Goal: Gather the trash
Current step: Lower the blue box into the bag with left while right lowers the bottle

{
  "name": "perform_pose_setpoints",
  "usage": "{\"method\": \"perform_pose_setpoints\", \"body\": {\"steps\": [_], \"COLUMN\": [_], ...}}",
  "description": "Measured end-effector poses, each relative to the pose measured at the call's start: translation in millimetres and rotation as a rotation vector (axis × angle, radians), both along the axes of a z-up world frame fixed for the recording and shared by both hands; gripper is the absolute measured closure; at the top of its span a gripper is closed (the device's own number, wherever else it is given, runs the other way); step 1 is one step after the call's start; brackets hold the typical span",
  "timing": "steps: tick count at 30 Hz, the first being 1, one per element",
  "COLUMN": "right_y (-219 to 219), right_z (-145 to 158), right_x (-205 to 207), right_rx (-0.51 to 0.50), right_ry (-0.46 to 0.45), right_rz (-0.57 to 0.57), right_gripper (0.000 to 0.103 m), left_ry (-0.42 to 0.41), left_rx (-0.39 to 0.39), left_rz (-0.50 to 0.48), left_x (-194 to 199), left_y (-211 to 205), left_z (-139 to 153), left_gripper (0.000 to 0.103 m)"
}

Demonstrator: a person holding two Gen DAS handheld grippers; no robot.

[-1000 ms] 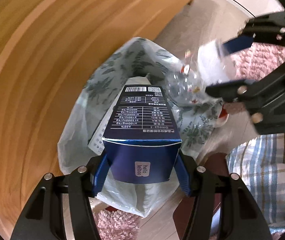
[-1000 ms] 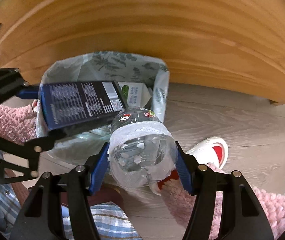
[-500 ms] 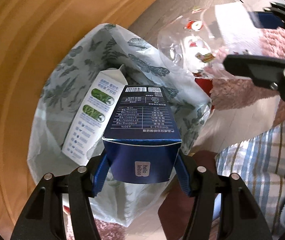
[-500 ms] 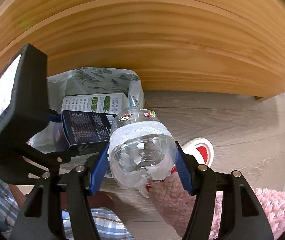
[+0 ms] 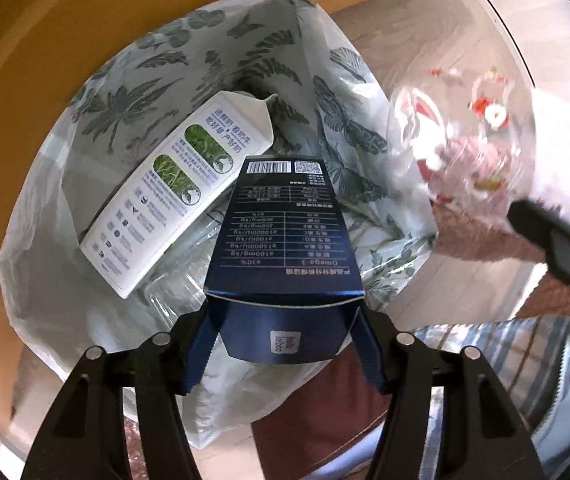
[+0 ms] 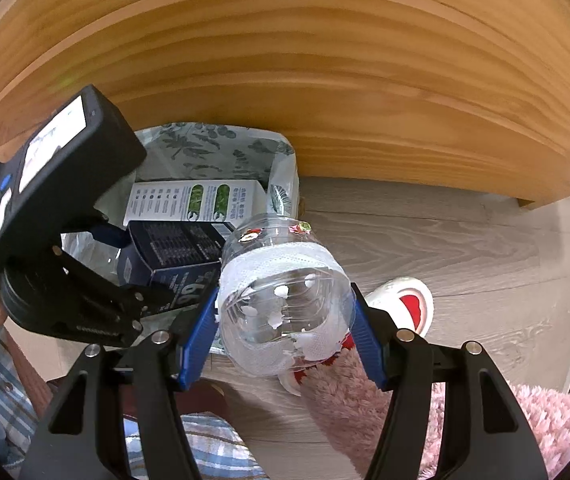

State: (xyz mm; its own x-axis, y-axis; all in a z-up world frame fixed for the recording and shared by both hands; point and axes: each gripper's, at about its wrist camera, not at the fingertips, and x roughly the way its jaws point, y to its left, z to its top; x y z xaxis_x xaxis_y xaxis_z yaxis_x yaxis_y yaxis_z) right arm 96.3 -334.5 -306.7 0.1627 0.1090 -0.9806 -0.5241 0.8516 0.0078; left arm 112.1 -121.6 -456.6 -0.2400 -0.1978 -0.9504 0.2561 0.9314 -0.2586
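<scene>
Two grippers work at one open bag point(image 5: 65, 216) beside the wooden panel point(image 6: 325, 80). The left gripper point(image 5: 283, 344) clamps a dark blue box point(image 5: 281, 232) at frame centre, long axis pointing into the bag's mouth, above a white carton point(image 5: 173, 192). The right gripper point(image 6: 285, 340) squeezes a clear bottle point(image 6: 285, 304), neck pointing toward the bag's right rim.

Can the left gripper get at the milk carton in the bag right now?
Probably not: the left gripper is shut on the blue box, which sits over the bag mouth. The milk carton lies exposed just beyond.
</scene>
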Motion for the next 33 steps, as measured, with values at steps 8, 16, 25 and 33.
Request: {"method": "perform_pose_setpoints", "body": {"steps": [8, 16, 25, 33], "right_y": [10.5, 27.9, 44.8, 53.7], "right_z": [-5.0, -8.2, -23.9, -35.8], "right_x": [-2.7, -8.2, -15.7, -11.0], "right_rx": [-0.016, -0.045, -0.069, -0.088], "right_ry": [0.002, -0.029, 0.045, 0.072], "right_rz": [0.043, 0.13, 0.215, 0.226], "right_gripper": [0.043, 0.042, 0.043, 0.043], "left_ry": [0.074, 0.145, 0.169, 0.208], "left_rx": [0.023, -0.059, -0.113, -0.146], "left_rz": [0.097, 0.212, 0.254, 0.308], "left_x": [-2.0, -0.6, 4.9, 8.3], "left_y": [14.4, 39.2, 62.1, 71.8], "left_z": [-6.7, -11.1, -2.5, 0.5], "left_gripper": [0.047, 0.046, 0.045, 0.043]}}
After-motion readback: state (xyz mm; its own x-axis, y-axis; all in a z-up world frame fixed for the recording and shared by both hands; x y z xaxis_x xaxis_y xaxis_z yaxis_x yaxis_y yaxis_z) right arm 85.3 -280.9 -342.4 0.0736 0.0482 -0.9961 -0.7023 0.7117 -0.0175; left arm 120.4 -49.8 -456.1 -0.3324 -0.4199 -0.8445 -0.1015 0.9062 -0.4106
